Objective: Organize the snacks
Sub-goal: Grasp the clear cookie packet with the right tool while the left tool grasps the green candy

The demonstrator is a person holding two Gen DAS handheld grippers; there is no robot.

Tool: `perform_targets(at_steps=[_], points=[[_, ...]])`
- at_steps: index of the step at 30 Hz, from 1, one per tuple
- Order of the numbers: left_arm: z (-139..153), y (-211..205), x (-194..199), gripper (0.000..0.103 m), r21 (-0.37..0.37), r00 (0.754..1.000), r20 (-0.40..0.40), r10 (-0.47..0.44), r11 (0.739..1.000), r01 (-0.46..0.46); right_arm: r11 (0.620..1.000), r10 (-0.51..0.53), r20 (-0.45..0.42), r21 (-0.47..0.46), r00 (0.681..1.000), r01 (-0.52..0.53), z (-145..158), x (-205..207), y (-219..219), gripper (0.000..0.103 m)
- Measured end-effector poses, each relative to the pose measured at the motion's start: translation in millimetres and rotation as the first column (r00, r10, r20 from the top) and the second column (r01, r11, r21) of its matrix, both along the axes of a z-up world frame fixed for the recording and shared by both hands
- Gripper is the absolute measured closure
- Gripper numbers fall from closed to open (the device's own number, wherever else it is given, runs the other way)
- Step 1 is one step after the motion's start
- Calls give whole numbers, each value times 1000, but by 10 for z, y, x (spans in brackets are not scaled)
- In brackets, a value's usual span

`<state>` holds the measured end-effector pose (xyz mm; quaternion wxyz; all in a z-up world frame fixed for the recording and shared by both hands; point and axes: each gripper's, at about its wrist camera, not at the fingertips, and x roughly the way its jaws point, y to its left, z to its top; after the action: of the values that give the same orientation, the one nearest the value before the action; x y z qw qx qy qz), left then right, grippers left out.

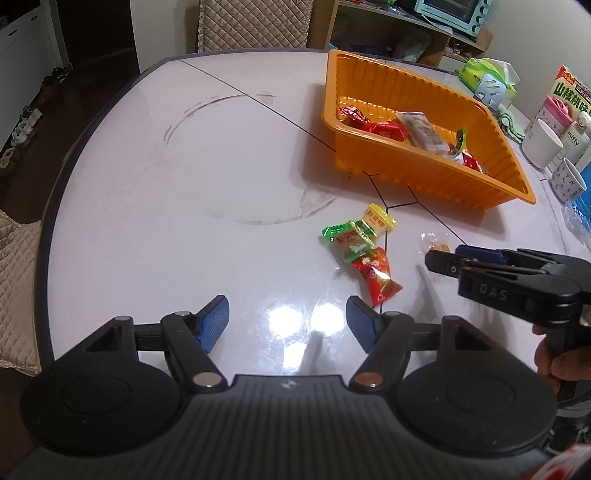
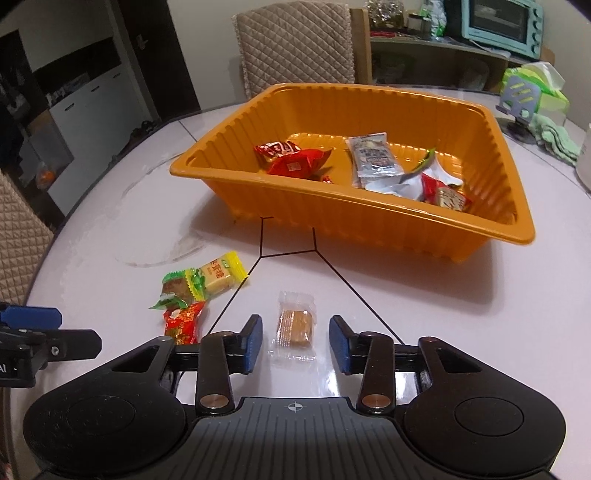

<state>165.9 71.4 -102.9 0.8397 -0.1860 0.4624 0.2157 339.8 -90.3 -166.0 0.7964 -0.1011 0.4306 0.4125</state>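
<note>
Right gripper (image 2: 295, 341) agape — astride clear-wrapped biscuit (image 2: 294, 328)

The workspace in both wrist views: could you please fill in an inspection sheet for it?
Surface: white glossy table, dark seam lines, faint ring smudges.
Job's things: orange tray holding several wrapped snacks; on the table a yellow snack, green snack and red snack clustered together; clear-wrapped biscuit apart.
Clutter: cups, tissue pack, carton at the table's far side.
Grippers: right gripper open, straddling the biscuit; left gripper open, holding nothing.
Cables: nothing seen.
Surroundings: quilted chair, shelf with a mint oven.
</note>
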Motion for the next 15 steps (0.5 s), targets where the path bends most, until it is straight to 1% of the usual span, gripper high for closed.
perform_targets(at_steps=[2, 4, 5, 6, 10, 15], points=[[1, -8, 18, 36, -4, 1000, 6, -2, 1000, 2, 1000, 10, 15, -5, 1000, -10, -17, -7, 24, 67], [4, -19, 44, 36, -10, 1000, 13, -6, 1000, 6, 1000, 22, 33, -14, 999, -21, -25, -16, 41, 72], [5, -28, 62, 36, -14, 1000, 18, -9, 1000, 9, 999, 28, 39, -17, 999, -27, -30, -16, 45, 78], [6, -39, 81, 36, -18, 1000, 23, -14, 1000, 15, 999, 34, 41, -16, 999, -33, -34, -14, 44, 81], [13, -102, 176, 36, -22, 999, 35, -41, 999, 41, 999, 31, 30, -7, 999, -31, -34, 4, 17, 81], [-4, -184, 287, 37, -32, 997, 49, -66, 997, 68, 1000, 5, 0, 7, 1000, -5, -2, 48, -65, 81]])
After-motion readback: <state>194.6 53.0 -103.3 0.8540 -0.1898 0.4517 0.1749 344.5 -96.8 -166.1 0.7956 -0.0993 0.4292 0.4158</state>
